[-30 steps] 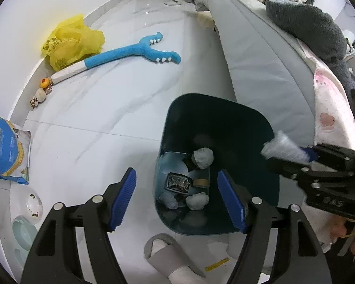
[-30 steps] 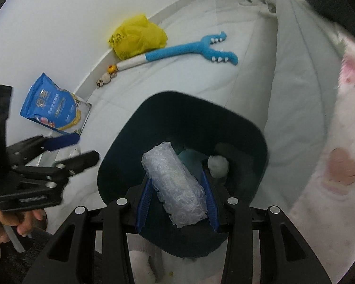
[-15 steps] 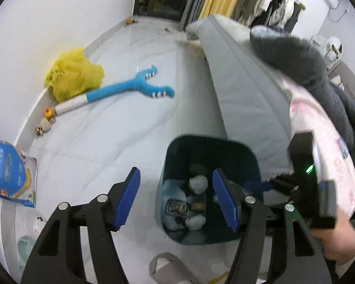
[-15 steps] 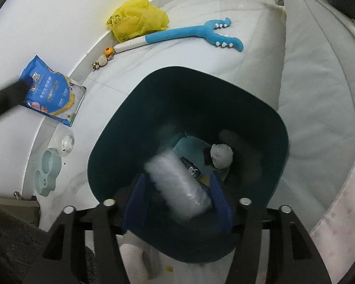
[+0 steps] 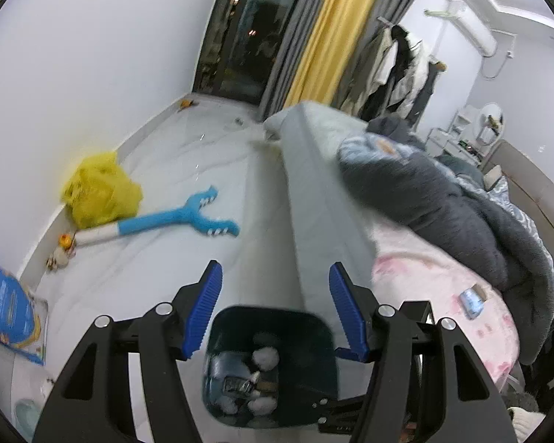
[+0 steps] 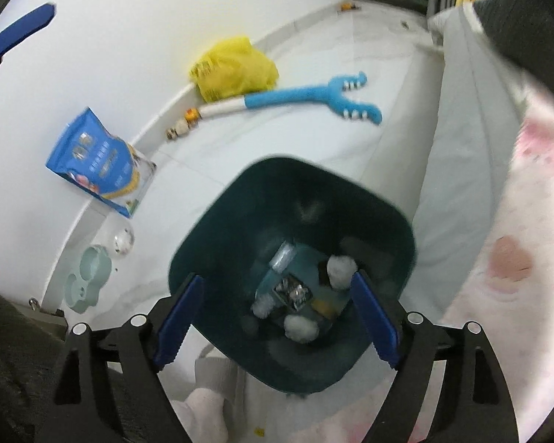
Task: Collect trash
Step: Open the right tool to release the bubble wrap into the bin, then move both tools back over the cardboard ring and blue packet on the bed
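the dark teal bin [image 6: 291, 199] is motion-blurred in the right wrist view, its near rim hidden behind gripper arms. contents are indistinct: white wads [image 6: 341, 267], a foil-like scrap [image 6: 291, 291] and a pale clear piece [image 6: 282, 258], none identifiable. in the left wrist view the bin [image 5: 269, 317] is partly masked by the gripper's arms. the blue pouch [image 5: 3, 302] is cut by the left edge. the small item on the pink sheet [image 5: 471, 301] is too small to identify. the pale sock or slipper [image 6: 207, 398] is half hidden.

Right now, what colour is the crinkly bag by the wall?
Yellow. The crinkly bag shows best in the right wrist view, beside the long blue toy.
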Demonstrator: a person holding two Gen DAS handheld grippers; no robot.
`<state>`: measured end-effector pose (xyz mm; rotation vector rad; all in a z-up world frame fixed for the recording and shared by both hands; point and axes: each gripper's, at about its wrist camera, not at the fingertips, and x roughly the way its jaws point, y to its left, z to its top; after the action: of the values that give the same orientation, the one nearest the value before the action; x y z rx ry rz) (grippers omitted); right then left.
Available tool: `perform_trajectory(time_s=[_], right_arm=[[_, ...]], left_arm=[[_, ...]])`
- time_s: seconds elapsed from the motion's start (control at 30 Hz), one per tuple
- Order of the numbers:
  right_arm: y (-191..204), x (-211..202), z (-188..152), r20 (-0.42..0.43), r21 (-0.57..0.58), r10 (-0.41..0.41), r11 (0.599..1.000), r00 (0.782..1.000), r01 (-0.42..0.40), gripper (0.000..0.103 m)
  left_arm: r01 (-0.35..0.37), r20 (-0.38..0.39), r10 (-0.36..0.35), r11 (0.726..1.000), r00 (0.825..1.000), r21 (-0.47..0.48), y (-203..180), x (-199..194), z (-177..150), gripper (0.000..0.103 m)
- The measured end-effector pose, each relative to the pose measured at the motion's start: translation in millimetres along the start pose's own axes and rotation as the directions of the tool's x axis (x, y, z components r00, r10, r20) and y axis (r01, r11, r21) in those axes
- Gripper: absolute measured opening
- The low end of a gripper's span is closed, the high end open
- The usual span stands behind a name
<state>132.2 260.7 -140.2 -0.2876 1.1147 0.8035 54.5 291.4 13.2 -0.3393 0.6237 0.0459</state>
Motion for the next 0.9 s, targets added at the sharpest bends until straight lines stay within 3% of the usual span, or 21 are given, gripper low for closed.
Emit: perform_trajectory(time_s=[0.2,0.4,0.9], right_arm=[[-15.8,-42.4,-1.6,0.095,-0.014,-0.024,1.0,0.995,0.025,0.084],[-46.8,-87.3,-6.2,0.188,0.01,-0.078,0.997,0.979,0.077,0.084],[-130.1,-147.4,-38.5,0.235,0.063,-0.223,0.975,0.946,0.214,0.089]], left_arm=[[0.015,0.056,-0.018,0.999,0.998,0.041,-36.9,-7.7,15.9,0.07],[0.034,0.038,-0.037,0.996,0.999,0.078,-66.2,3.4,17.0,0.073],[0.086,0.014,-0.088,0.988,0.996,0.131,-132.6,35.0,7.3,0.093]])
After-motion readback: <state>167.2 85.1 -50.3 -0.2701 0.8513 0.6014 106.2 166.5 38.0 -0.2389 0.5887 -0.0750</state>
